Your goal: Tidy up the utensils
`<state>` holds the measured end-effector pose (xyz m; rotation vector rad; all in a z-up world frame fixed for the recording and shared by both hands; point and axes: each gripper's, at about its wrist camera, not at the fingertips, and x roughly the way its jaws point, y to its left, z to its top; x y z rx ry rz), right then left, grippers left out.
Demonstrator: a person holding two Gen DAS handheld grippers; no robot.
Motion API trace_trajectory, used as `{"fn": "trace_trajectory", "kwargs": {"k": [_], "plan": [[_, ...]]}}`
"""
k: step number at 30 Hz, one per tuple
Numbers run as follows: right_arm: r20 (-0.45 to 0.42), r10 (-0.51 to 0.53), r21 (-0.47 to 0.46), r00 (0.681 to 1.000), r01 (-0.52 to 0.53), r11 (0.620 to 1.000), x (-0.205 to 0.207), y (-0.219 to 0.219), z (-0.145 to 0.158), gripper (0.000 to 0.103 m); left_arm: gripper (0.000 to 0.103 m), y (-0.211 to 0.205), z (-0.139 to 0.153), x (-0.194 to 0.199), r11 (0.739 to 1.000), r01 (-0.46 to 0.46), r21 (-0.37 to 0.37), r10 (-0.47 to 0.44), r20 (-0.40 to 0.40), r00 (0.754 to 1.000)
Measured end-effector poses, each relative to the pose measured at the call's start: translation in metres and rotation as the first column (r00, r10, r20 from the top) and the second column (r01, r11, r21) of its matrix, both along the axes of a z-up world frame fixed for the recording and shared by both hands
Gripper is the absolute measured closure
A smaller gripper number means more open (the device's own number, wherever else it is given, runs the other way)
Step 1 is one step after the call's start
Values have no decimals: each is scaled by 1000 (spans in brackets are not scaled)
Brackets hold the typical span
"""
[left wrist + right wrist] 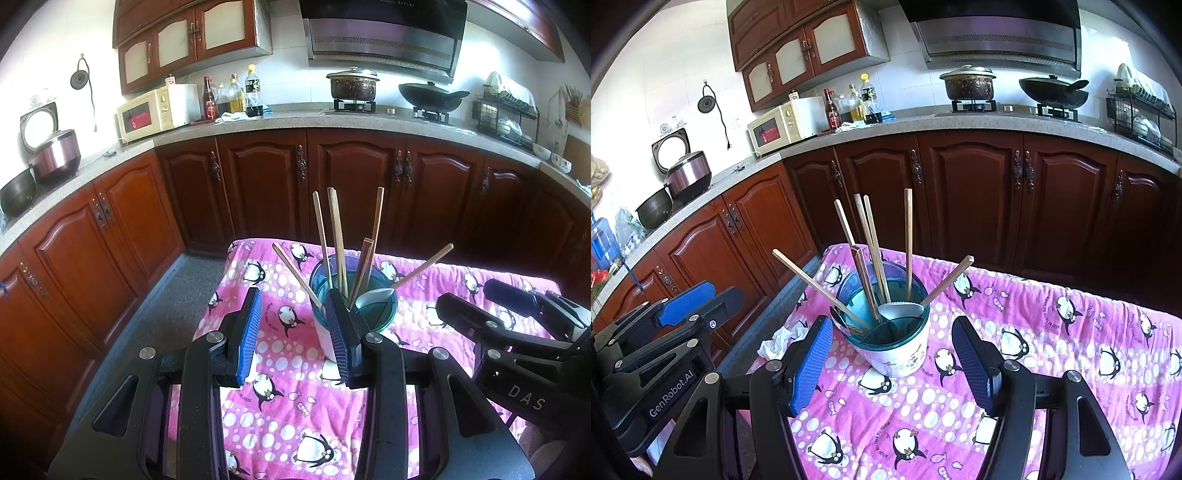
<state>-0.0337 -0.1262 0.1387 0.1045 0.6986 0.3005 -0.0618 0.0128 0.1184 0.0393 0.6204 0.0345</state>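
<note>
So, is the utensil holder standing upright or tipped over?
Upright: the utensil holder stands on its base on the pink cloth, chopsticks sticking up.

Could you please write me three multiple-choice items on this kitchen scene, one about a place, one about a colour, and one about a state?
1. Where does the utensil holder stand?
A. On the pink penguin cloth
B. On the stone counter
C. On the floor

2. What colour are the pads on the right gripper?
A. Red
B. Blue
C. Yellow

3. How does the right gripper stand?
A. Shut on a chopstick
B. Shut on the holder
C. Open, holding nothing

Answers:
1. A, as the holder's base rests on the cloth.
2. B, as both pads show ridged blue faces.
3. C, as its jaws stand apart in front of the holder with cloth visible between them, and the chopsticks and white spoon sit in the holder.
</note>
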Motion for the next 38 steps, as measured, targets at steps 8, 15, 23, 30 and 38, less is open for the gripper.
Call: {"fn": "trace_trajectory", "kwargs": {"k": [8, 15, 23, 30, 38], "plan": [[-3, 2, 0, 1000, -2, 1000, 2, 2, -1, 38, 68, 0, -3, 1, 1000, 0, 2, 0, -3, 1000], [-6, 4, 0, 1000, -4, 1000, 3, 1, -2, 37, 68, 1, -4, 1, 1000, -1, 1, 1, -4, 1000], [-11, 6, 0, 1000, -6, 1000, 5, 2, -5, 37, 68, 2, -8, 3, 1000, -3, 0, 3, -10, 1000], [-16, 12, -6, 1000, -12, 1000, 8, 4, -8, 36, 68, 1, -12, 5, 1000, 1, -3, -1, -22, 1000], [-29, -8, -9, 1000, 7, 1000, 11, -8, -16, 36, 68, -4, -16, 7, 1000, 28, -5, -28, -17, 999]]}}
